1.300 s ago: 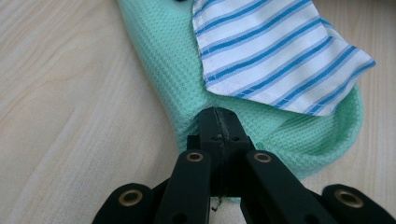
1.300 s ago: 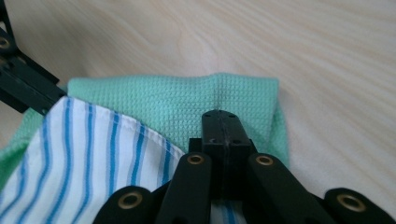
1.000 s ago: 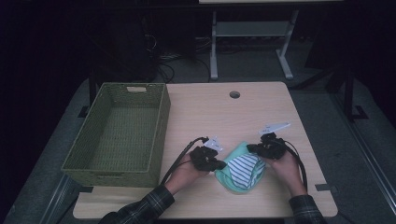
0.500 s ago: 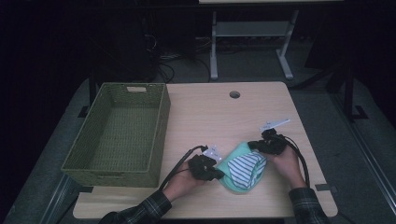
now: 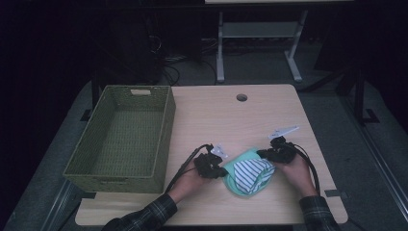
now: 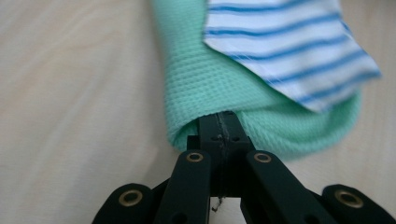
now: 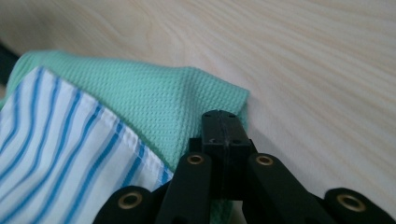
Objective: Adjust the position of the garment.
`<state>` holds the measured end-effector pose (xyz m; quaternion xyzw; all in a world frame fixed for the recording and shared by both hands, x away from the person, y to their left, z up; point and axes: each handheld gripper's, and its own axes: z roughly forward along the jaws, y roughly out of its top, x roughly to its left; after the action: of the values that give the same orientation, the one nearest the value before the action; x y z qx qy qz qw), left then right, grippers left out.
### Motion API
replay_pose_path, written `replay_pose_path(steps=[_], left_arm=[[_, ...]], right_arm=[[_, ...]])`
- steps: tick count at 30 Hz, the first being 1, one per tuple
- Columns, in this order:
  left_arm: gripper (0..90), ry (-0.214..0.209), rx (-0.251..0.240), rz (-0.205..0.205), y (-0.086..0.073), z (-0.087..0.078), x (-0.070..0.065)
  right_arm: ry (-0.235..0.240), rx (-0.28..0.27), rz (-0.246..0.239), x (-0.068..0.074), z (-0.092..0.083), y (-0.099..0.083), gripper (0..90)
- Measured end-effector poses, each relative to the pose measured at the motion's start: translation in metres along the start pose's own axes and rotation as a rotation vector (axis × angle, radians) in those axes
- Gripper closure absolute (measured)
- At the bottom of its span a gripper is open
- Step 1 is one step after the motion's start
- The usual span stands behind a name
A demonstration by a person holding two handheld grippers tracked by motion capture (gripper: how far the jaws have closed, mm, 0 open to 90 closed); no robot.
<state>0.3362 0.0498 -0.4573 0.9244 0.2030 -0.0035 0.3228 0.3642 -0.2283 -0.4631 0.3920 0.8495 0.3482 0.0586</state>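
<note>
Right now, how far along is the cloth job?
Done: the striped cloth lies on the green cloth on the table. In hand: the left gripper and right gripper each have their jaws shut on an edge of the green cloth, at opposite sides. Left: the wicker basket holds nothing, so probably a fold, then a move there.

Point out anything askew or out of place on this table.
The mint-green waffle-weave cloth lies bunched near the table's front edge, the blue-striped white fabric crumpled on it. Each claw, left and right, pinches one side. The woven green basket sits square.
</note>
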Motion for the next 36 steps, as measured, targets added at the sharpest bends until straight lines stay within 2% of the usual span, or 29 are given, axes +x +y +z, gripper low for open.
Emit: replay_pose_path(steps=[7,11,12,19,20,22,25,27,28,30,31,32,36], left_arm=[[89.7,0.036,-0.010,-0.047,0.010,0.005,0.019],[89.7,0.051,-0.007,-0.056,0.017,0.008,0.032],[89.7,0.053,-0.021,-0.070,0.019,0.010,0.035],[89.7,0.057,-0.038,-0.082,0.027,0.016,0.048],[89.7,0.055,-0.053,-0.097,0.028,0.017,0.048],[89.7,0.055,-0.051,-0.091,0.029,0.017,0.051],[89.6,0.052,-0.064,-0.095,0.029,0.013,0.050],[89.2,0.052,-0.057,-0.075,0.028,0.005,0.047],[86.5,0.052,-0.070,-0.088,0.028,0.002,0.045],[82.9,0.053,-0.068,-0.081,0.026,-0.002,0.043],[80.3,0.051,-0.074,-0.080,0.023,-0.010,0.039],[77.5,0.049,-0.091,-0.094,0.021,-0.013,0.036],[62.6,0.045,-0.089,-0.082,0.013,-0.025,0.027]], right_arm=[[-0.014,0.014,0.000,0.003,-0.011,-0.011,89.8],[-0.012,0.021,-0.008,0.005,-0.016,-0.017,89.9],[-0.016,0.024,-0.011,0.007,-0.018,-0.019,89.8],[-0.007,0.029,-0.013,0.015,-0.026,-0.029,89.9],[-0.008,0.021,-0.022,0.015,-0.026,-0.030,89.8],[-0.006,0.024,-0.016,0.017,-0.027,-0.031,89.8],[-0.008,0.009,-0.018,0.018,-0.032,-0.032,89.8],[-0.017,-0.016,-0.018,0.016,-0.037,-0.029,89.8],[-0.023,-0.028,-0.015,0.014,-0.040,-0.028,89.8],[-0.029,-0.046,-0.002,0.010,-0.043,-0.025,89.8],[-0.044,-0.055,0.004,0.006,-0.043,-0.023,89.9],[-0.046,-0.058,0.011,0.004,-0.043,-0.022,89.8],[-0.061,-0.066,0.030,-0.007,-0.038,-0.019,89.8]])
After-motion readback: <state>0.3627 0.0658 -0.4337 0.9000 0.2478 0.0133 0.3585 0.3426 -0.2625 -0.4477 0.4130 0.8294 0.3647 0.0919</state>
